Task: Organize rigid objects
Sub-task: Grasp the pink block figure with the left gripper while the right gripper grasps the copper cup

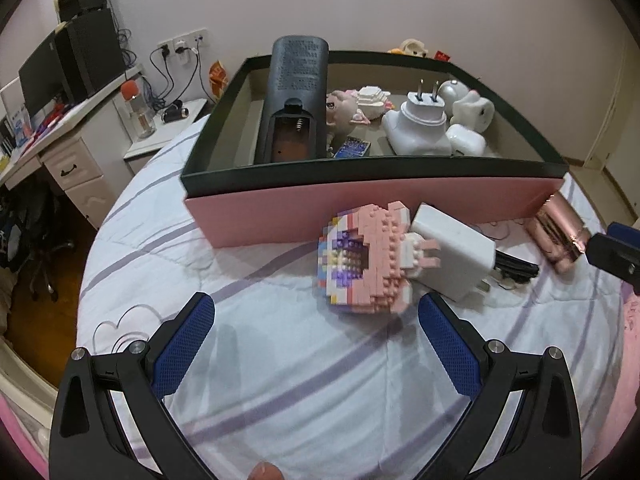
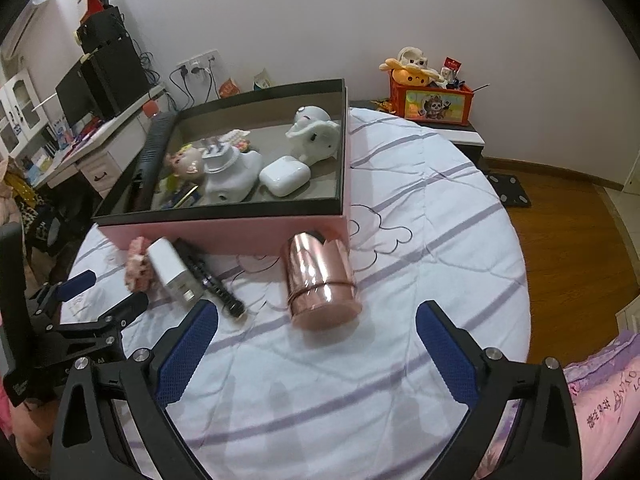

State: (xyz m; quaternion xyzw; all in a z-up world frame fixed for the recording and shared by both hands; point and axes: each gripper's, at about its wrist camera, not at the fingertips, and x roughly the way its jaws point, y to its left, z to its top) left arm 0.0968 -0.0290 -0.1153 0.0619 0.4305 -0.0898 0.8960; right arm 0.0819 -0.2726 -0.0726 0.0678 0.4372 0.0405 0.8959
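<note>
A pink box (image 1: 360,210) with a dark rim stands on the bed and holds a black remote (image 1: 294,104), a white plug adapter (image 1: 420,128), a white earbud case (image 2: 285,176) and small figurines. In front of it lie a pink brick-built toy (image 1: 364,264), a white charger (image 1: 456,256), a black cylinder (image 2: 212,276) and a rose-gold tin (image 2: 320,280). My left gripper (image 1: 316,312) is open and empty, just short of the brick toy. My right gripper (image 2: 316,320) is open and empty, just short of the tin.
The bed (image 2: 420,200) has a white sheet with purple stripes. A desk (image 1: 60,128) with monitor and speakers stands at the left. An orange toy crate (image 2: 434,102) sits on a low cabinet behind the bed. Wooden floor lies to the right.
</note>
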